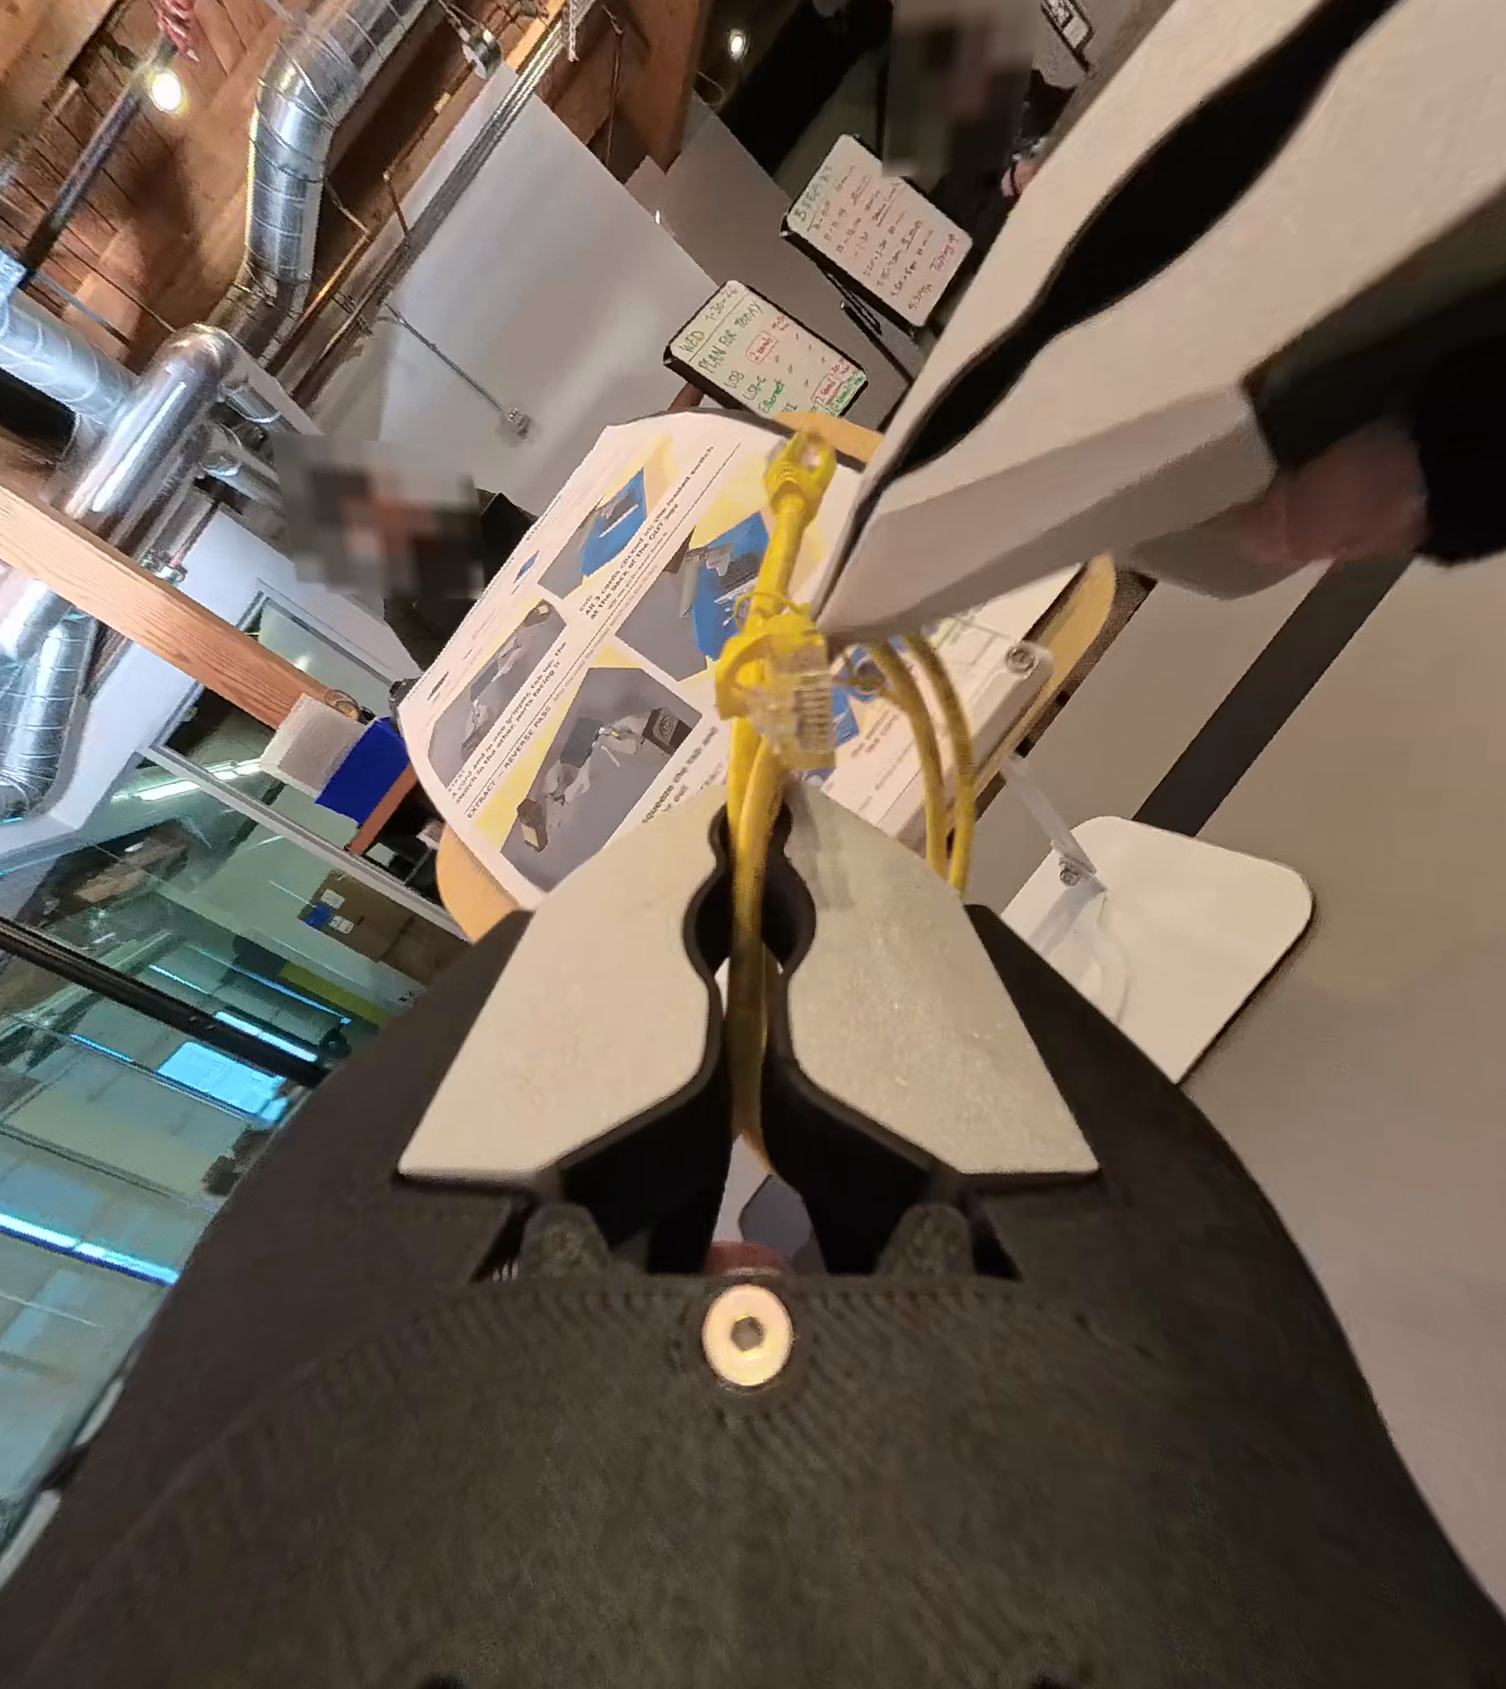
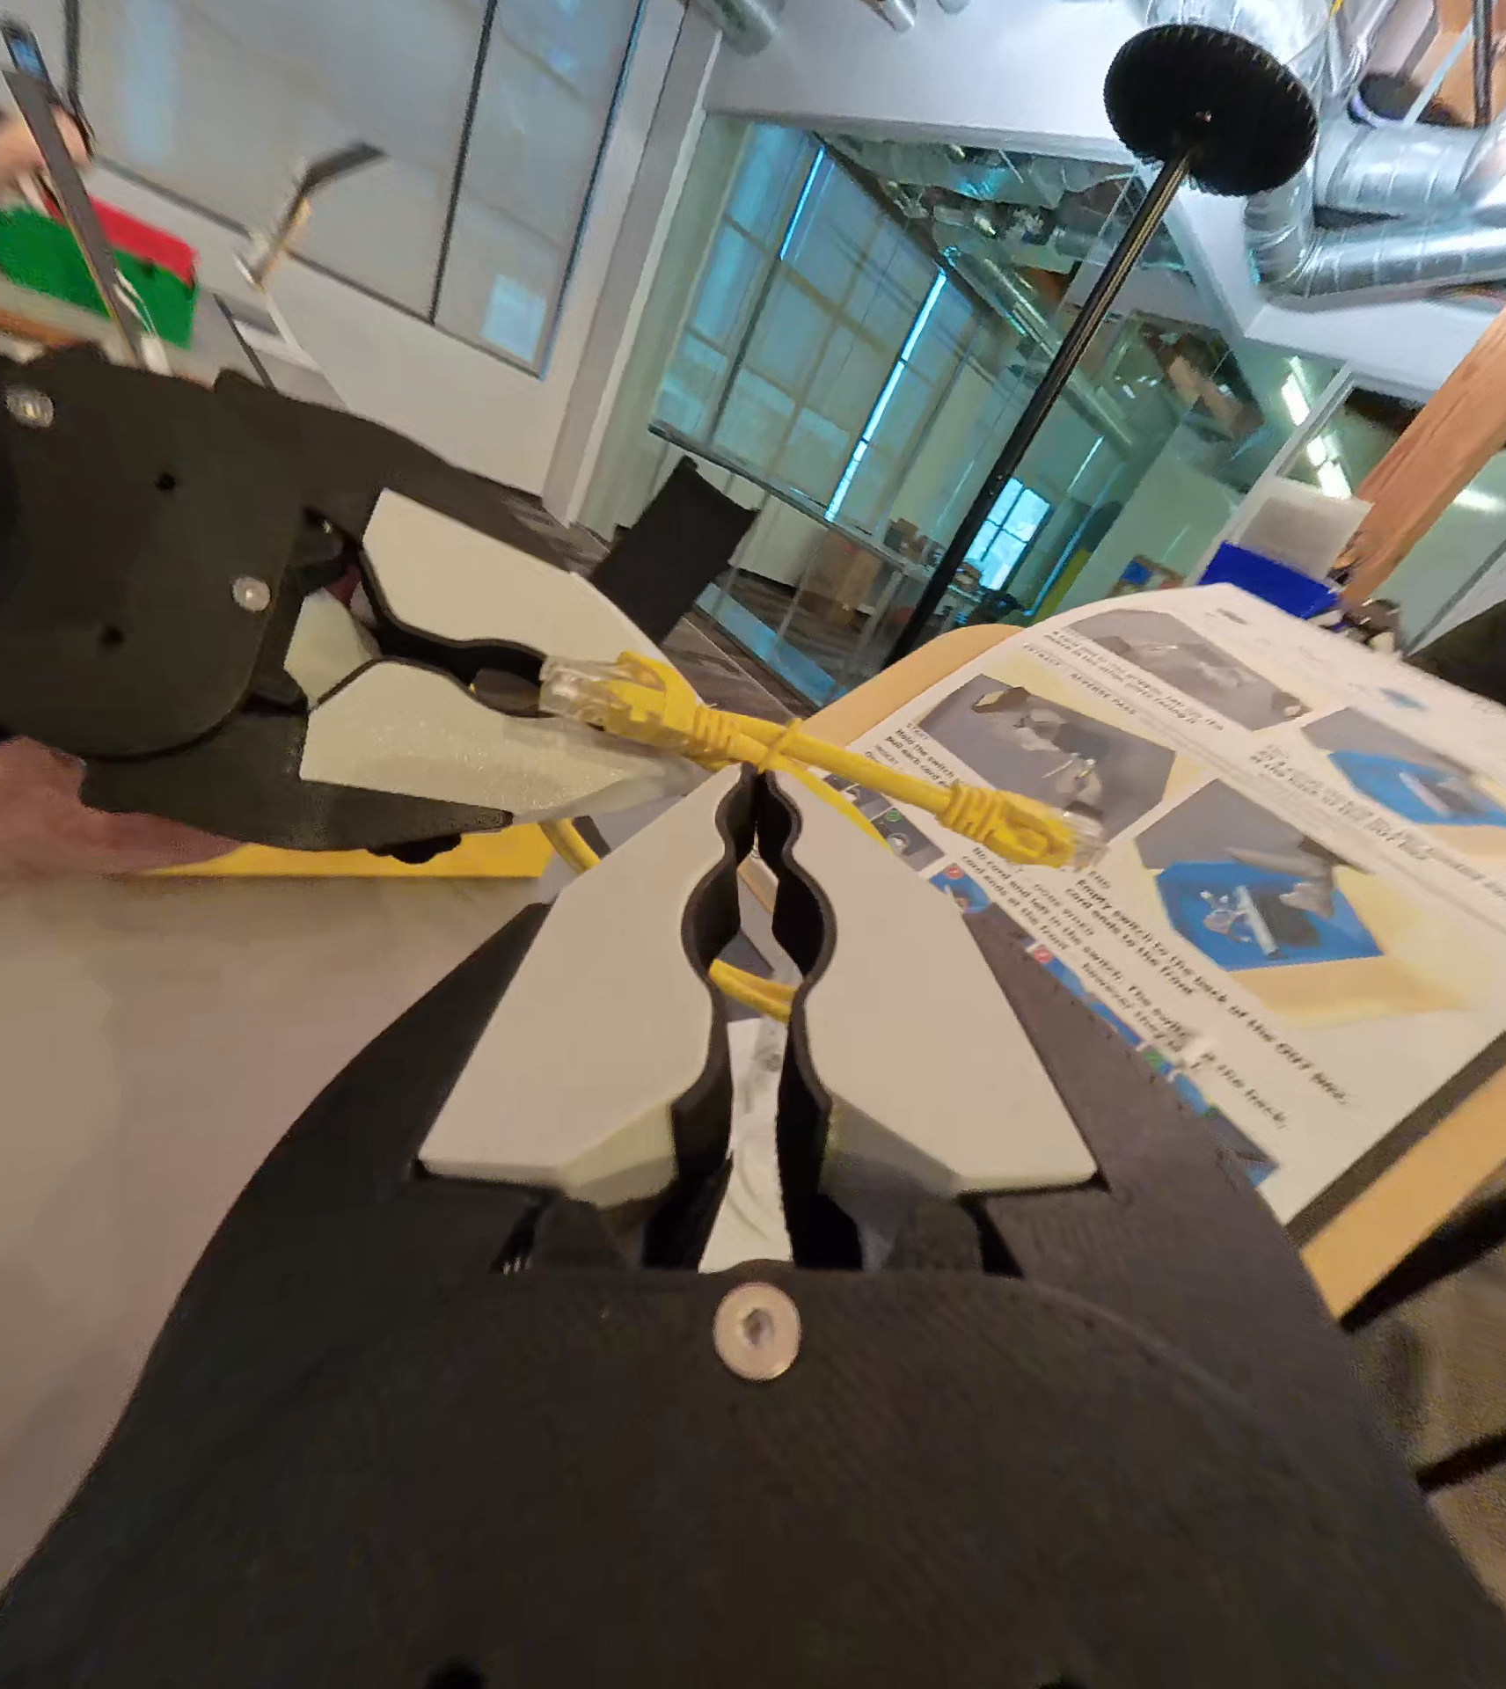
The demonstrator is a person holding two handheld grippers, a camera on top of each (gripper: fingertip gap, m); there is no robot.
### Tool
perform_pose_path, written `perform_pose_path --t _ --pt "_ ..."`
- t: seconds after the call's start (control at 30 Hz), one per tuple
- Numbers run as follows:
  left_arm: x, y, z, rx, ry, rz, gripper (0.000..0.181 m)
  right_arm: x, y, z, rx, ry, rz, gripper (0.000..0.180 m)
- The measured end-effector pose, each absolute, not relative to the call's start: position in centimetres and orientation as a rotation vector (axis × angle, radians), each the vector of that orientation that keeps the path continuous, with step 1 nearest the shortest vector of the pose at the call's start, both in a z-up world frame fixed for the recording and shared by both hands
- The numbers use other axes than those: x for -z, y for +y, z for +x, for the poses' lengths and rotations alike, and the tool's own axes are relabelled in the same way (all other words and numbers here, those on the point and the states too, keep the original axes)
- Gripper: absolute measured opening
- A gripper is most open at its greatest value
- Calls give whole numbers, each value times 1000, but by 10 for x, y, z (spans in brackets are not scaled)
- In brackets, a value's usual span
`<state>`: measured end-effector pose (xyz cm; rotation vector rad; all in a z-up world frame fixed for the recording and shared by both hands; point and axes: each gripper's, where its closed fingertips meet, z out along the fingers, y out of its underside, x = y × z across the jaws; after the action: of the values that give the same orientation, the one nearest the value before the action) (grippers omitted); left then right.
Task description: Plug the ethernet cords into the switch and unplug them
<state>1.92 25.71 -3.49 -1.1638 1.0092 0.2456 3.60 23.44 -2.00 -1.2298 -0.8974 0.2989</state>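
A bundle of yellow ethernet cord (image 1: 754, 804) is bound by a thin yellow tie (image 2: 788, 734). My left gripper (image 1: 754, 827) is shut on the cord, with two strands running between its fingers. One clear plug (image 1: 793, 708) sits just past its tips, and the other plug (image 1: 800, 457) points away. In the right wrist view the left gripper (image 2: 630, 722) comes in from the left with the near plug (image 2: 567, 685) at its jaws and the far plug (image 2: 1037, 836) over the paper. My right gripper (image 2: 754, 786) is shut, its tips against the bundle at the tie. It also shows in the left wrist view (image 1: 827, 621). No switch is in view.
A printed instruction sheet (image 2: 1234, 777) lies on a tilted wooden board (image 2: 1416, 1170); it also shows in the left wrist view (image 1: 548, 658). A grey tabletop (image 2: 91, 1051) lies below. A black pole with a disc top (image 2: 1051, 384) stands behind. A white stand base (image 1: 1188, 932) is to the right. Left and right tips are no more than a few centimetres apart.
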Motion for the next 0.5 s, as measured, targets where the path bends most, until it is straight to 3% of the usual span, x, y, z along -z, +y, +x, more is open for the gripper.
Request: perform_pose_path --t 0.23,0.4,0.43,0.5 --pt "47 279 -1 -291 997 -1213 1 -3 232 64 -515 -763 -1223 0" --pt "40 267 8 -296 1009 -1169 1 15 235 46 -569 -859 -1298 0" --pt "41 264 11 -281 1013 -1169 1 20 237 44 -557 -866 -1318 15" --pt "41 263 13 -287 1017 -1166 1 25 239 39 -529 -885 -1331 20"
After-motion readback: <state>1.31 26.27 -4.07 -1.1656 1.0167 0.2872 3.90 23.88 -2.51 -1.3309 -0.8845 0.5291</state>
